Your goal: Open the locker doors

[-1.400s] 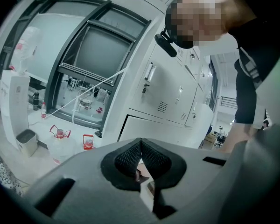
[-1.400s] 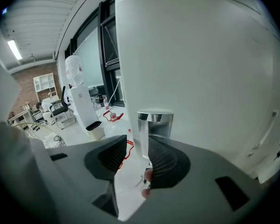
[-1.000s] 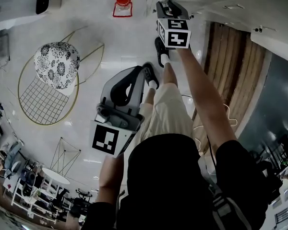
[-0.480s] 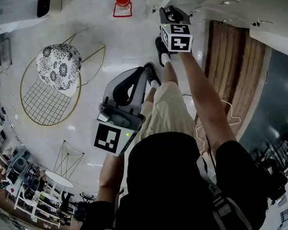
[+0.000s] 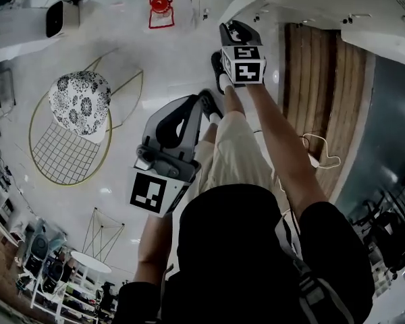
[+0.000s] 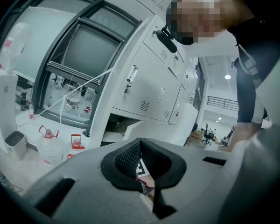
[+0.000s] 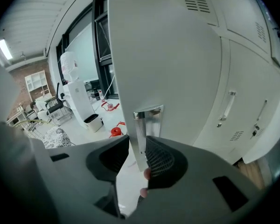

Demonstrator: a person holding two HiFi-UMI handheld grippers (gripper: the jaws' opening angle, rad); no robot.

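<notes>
Right gripper view: locker door (image 7: 168, 55) stands swung out at near right, its chrome handle (image 7: 141, 122) pinched between the right gripper's (image 7: 137, 148) jaws, presumably to pull it wider. Left gripper (image 6: 140, 148) hangs low, jaws pressed together, empty.

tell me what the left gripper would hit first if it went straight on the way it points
Most likely the lockers. The left gripper, jaws together and empty, points at their lower part, near the open compartment. Nothing shows in between, though depth is hard to judge.
</notes>
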